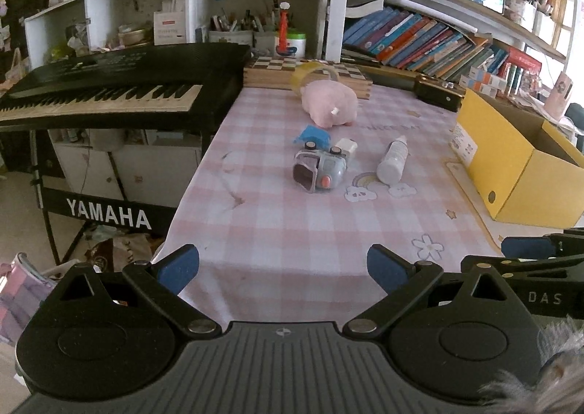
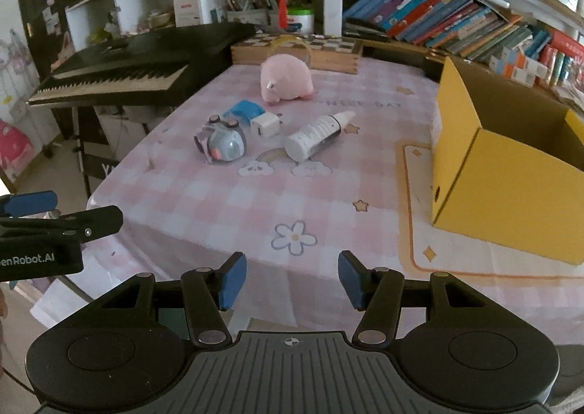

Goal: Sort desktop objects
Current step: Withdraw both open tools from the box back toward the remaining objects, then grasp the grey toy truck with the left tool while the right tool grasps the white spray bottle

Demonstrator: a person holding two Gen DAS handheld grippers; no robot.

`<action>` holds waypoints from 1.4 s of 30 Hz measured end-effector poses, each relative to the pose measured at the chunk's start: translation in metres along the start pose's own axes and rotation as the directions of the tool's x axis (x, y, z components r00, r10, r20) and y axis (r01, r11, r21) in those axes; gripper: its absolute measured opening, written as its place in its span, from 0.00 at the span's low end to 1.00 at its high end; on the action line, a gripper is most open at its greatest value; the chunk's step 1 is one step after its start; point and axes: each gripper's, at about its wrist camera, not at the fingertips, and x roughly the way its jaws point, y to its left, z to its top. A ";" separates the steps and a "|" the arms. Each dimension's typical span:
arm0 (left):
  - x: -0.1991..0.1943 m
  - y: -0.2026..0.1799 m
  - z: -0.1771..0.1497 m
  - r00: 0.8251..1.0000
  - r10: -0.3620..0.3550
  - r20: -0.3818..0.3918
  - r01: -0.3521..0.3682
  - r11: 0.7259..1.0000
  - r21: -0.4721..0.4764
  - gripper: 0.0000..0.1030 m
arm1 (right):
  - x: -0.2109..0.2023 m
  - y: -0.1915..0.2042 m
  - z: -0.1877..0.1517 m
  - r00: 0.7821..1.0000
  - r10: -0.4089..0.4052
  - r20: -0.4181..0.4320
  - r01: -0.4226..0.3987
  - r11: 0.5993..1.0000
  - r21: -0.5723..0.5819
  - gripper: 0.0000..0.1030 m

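- Over the near edge of the table (image 2: 204, 202), both grippers point down and forward, side by side, neither touching anything.
- Left gripper (image 1: 283, 268): blue pads wide apart, nothing between them; checked cloth shows in the gap.
- Right gripper (image 2: 290, 281): pads apart, narrower than the left's, gap empty. It shows at the right edge of the left view; the left one shows at the left edge of the right view.
- Task things lie in a loose cluster ahead of both grippers, mid-table, well apart from the pads.
- Toy car (image 2: 221, 146): grey-blue, on its side, nearest item, ahead and left of the right gripper.
- Charger (image 2: 265, 124): white cube, just behind the car.
- Blue piece (image 2: 245, 109): flat, just beside the charger on its far side; cannot tell what it is.
- Bottle (image 2: 318, 136): white, lying down, nozzle pointing away, right of the car.
- Plush (image 2: 286, 82): pink, round, farther back.
- Tape roll (image 1: 314, 74): upright just behind the plush, against the chessboard box (image 1: 359, 85).
- Yellow box (image 2: 507, 191): open top, ahead and right of the right gripper, at the table's right side.
- Surroundings: keyboard (image 1: 109, 93) on a stand left of the table; bookshelves (image 1: 438, 38) behind.
- Bare cloth lies between the pads and the cluster.
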 end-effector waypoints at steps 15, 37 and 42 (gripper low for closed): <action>0.055 -0.013 0.044 1.000 0.018 -0.010 -0.017 0.999 0.033 0.96 | 0.049 -0.020 0.038 0.999 0.029 -0.026 -0.030 1.000 -0.011 0.59; 0.145 -0.038 0.078 0.998 -0.027 -0.054 0.036 0.983 0.177 0.94 | 0.127 -0.055 0.108 0.999 0.034 -0.026 -0.028 0.981 0.190 0.59; 0.166 -0.047 0.081 0.995 -0.049 -0.091 0.068 0.973 0.221 0.92 | 0.151 -0.057 0.117 0.997 0.040 -0.068 -0.024 0.975 0.222 0.59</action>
